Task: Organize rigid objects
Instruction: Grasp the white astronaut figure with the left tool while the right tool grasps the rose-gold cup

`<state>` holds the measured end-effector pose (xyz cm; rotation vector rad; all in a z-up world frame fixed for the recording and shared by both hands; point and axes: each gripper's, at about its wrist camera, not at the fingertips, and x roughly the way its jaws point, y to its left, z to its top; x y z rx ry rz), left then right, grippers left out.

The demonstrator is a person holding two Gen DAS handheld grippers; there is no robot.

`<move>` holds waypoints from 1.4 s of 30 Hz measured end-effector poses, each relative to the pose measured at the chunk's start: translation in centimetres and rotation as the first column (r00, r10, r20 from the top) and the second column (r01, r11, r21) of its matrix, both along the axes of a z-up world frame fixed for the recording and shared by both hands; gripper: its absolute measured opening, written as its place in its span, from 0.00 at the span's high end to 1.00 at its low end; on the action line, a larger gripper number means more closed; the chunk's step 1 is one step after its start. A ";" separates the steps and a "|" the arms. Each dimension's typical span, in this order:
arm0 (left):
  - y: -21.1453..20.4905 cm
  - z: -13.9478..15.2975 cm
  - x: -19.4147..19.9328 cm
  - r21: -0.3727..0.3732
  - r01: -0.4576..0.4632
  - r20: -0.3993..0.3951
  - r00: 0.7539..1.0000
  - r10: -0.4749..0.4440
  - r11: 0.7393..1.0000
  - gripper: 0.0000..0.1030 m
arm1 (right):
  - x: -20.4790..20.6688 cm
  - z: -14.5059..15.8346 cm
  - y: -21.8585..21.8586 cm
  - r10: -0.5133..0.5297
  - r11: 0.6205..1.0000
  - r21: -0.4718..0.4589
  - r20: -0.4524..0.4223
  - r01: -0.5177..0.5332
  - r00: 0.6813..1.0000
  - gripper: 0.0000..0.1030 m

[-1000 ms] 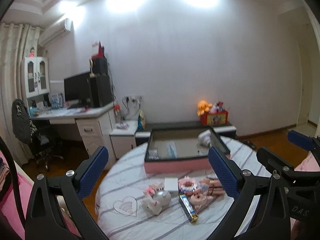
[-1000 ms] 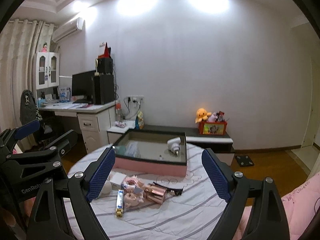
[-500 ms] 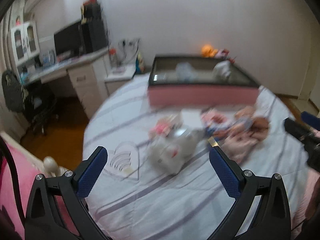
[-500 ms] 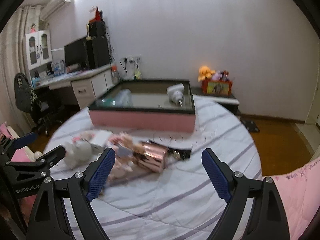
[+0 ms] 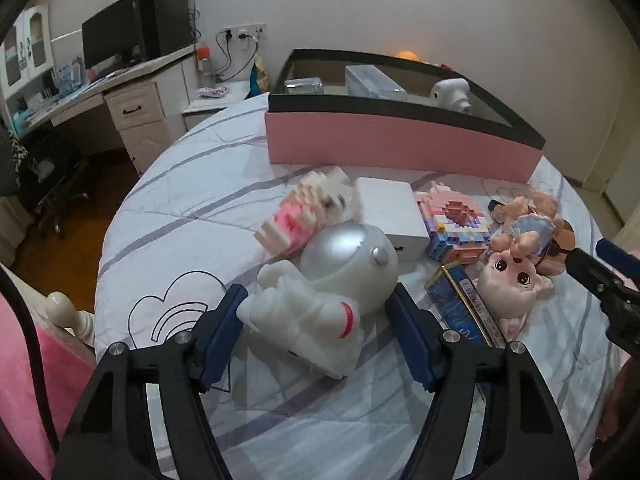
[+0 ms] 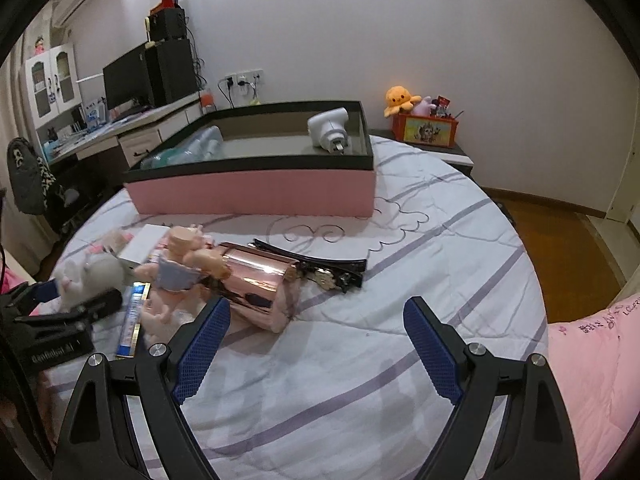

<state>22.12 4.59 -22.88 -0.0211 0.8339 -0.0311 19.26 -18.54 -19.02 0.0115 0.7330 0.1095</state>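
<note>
Left wrist view showed the left gripper [image 5: 316, 316] with ribbed blue pads spread around a glossy white astronaut figurine with a domed silver helmet [image 5: 328, 292] on the striped bedsheet [image 5: 180, 216]. Right gripper [image 6: 316, 344] hung spread wide and empty, near a shiny rose-gold cylinder [image 6: 256, 280].

We count two hand-held grippers, left [image 5: 316, 328] and right [image 6: 316, 340]. On the bed [image 6: 360, 380] sits one pink box [image 6: 256, 190], holding one white camera [image 6: 330, 132]. Outside it we see one astronaut figure [image 5: 332, 292], two brick-built models [image 5: 300, 212] [image 5: 456, 220], one white block [image 5: 390, 210], one rose-gold case [image 6: 256, 280] and one black hair clip [image 6: 320, 268].
</note>
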 end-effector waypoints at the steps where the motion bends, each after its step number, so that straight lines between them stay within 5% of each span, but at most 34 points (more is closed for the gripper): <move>1: 0.0 0.1 -0.2 0.004 0.005 0.004 1.000 -0.005 1.000 0.30 | 0.3 -0.2 -0.2 -0.005 1.000 0.001 -0.009 0.005 1.000 0.13; 13: -0.4 2.1 -2.5 0.007 0.008 0.060 0.998 -0.008 1.000 0.31 | 3.5 -0.9 -0.2 0.101 0.993 0.070 -0.125 -0.093 0.987 0.13; 17: -0.7 2.3 -2.4 0.010 0.009 0.065 0.998 -0.009 1.000 0.46 | 4.3 -1.0 1.7 0.111 0.994 0.040 -0.140 -0.106 0.984 0.13; 24: -0.7 1.5 -2.2 -0.020 0.023 0.037 0.999 -0.023 1.000 0.46 | 6.2 -1.2 2.6 0.098 0.992 0.094 -0.181 -0.082 0.979 0.13; 27: -0.6 1.9 -2.4 -0.027 0.026 0.053 0.998 -0.025 0.999 0.46 | 7.0 -1.7 2.3 0.085 0.991 0.118 -0.210 -0.061 0.974 0.24; 29: -0.5 2.4 -2.7 -0.036 0.030 0.069 0.997 -0.027 0.999 0.46 | 6.4 -1.4 2.4 0.072 0.994 0.093 -0.198 -0.054 0.978 0.35; 39: -2.3 3.9 -3.5 -0.060 0.082 0.112 0.991 -0.075 0.995 0.46 | 2.2 -0.3 0.5 0.039 0.991 0.130 -0.129 -0.023 0.991 0.35; 42: -2.9 4.3 -3.6 -0.057 0.090 0.119 0.989 -0.083 0.994 0.46 | 1.6 0.4 0.4 -0.027 1.000 0.014 -0.092 0.028 0.995 0.35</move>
